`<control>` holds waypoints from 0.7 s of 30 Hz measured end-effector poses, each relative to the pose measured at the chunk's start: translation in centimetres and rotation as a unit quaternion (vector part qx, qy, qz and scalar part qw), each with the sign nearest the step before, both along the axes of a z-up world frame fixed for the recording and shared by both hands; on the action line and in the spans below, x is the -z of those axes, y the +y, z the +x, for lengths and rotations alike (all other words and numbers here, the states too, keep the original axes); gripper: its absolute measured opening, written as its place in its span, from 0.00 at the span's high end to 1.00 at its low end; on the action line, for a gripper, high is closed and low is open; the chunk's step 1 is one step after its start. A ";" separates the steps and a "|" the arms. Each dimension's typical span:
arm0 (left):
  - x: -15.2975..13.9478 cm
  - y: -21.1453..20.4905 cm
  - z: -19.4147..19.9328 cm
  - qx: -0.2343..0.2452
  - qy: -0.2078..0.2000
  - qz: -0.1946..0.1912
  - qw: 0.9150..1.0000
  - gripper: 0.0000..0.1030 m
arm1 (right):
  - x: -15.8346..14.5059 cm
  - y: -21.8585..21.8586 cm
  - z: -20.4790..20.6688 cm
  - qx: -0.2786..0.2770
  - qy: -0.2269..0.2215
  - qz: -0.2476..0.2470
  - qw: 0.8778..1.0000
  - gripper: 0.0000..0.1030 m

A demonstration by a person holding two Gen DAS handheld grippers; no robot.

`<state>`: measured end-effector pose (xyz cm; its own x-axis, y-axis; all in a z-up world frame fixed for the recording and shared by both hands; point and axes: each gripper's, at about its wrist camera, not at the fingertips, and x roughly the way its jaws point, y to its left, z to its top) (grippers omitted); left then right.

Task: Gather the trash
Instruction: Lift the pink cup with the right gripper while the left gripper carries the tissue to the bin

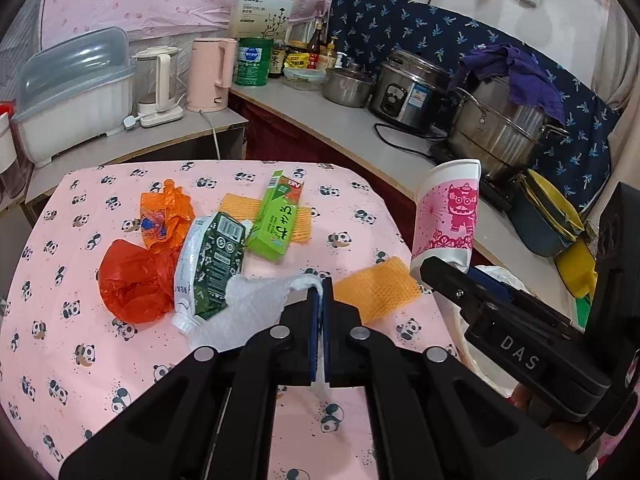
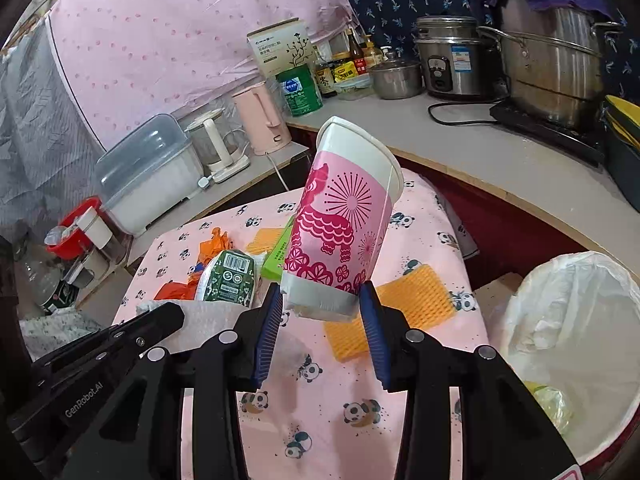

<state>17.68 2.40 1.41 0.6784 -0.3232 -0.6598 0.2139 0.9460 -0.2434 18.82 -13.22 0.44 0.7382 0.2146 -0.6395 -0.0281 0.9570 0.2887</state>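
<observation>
My left gripper [image 1: 322,294] is shut on a corner of a white paper towel [image 1: 248,308], which hangs over the panda tablecloth [image 1: 80,360]. My right gripper [image 2: 322,300] is shut on the base of a pink and white paper cup [image 2: 344,208], held tilted above the table. In the left wrist view the cup [image 1: 448,216] and the right gripper [image 1: 448,270] are at the right. On the cloth lie a red plastic bag [image 1: 132,280], an orange wrapper [image 1: 168,212], a green and white pouch [image 1: 212,264], a green carton [image 1: 276,220] and an orange foam net [image 1: 376,292].
A bin lined with a white bag [image 2: 572,320] stands to the right of the table. Behind, a counter [image 2: 500,152] carries steel pots, a rice cooker [image 2: 452,60], jars, two kettles [image 1: 208,76] and a lidded dish box [image 1: 76,96]. A second foam net [image 1: 236,204] lies under the carton.
</observation>
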 end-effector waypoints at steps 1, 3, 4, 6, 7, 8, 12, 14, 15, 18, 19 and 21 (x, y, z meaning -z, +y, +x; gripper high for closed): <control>-0.3 -0.5 -0.3 0.005 -0.002 0.001 1.000 0.99 | -0.2 -0.4 -0.5 0.003 -0.002 -0.002 1.000 0.63; -0.8 -1.7 -0.9 0.014 -0.006 0.002 1.000 0.99 | -0.5 -1.4 -1.4 0.013 -0.004 -0.004 1.000 0.63; -0.9 -2.3 -1.2 0.020 -0.008 0.003 1.000 0.99 | -0.6 -2.1 -2.0 0.018 -0.005 -0.004 1.000 0.63; -1.2 -3.5 -1.7 0.031 -0.010 0.006 0.999 0.99 | -0.7 -3.3 -2.8 0.028 -0.006 -0.005 1.000 0.63; -1.4 -4.2 -2.0 0.038 -0.011 0.007 0.999 0.99 | -0.7 -3.9 -3.3 0.035 -0.006 -0.005 0.999 0.63; -1.5 -4.9 -2.3 0.045 -0.012 0.008 0.999 0.99 | -0.7 -4.5 -3.8 0.040 -0.006 -0.004 0.999 0.63; -1.7 -7.7 -3.2 0.071 -0.015 0.014 0.997 0.99 | -0.5 -7.6 -5.6 0.068 -0.004 -0.001 0.998 0.63; -1.7 -9.2 -3.6 0.084 -0.016 0.017 0.996 0.99 | -0.3 -8.9 -6.5 0.080 -0.002 0.001 0.997 0.63; -1.7 -10.0 -3.8 0.092 -0.016 0.018 0.996 0.99 | -0.2 -9.6 -6.9 0.087 -0.001 0.001 0.996 0.63; -1.6 -12.3 -4.3 0.113 -0.016 0.023 0.993 0.99 | 0.2 -11.7 -8.0 0.106 0.002 0.003 0.994 0.63; -1.5 -13.1 -4.5 0.119 -0.016 0.025 0.992 0.99 | 0.4 -12.2 -8.3 0.110 0.004 0.004 0.994 0.63; -1.4 -14.6 -4.9 0.133 -0.017 0.029 0.991 0.99 | 0.8 -13.5 -8.9 0.122 0.007 0.005 0.992 0.63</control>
<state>12.79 -12.22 2.84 0.5966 -0.4560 -0.6604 0.4647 0.8672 -0.1790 9.87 -26.69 -0.32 0.7604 0.0360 -0.6485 0.2085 0.9321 0.2962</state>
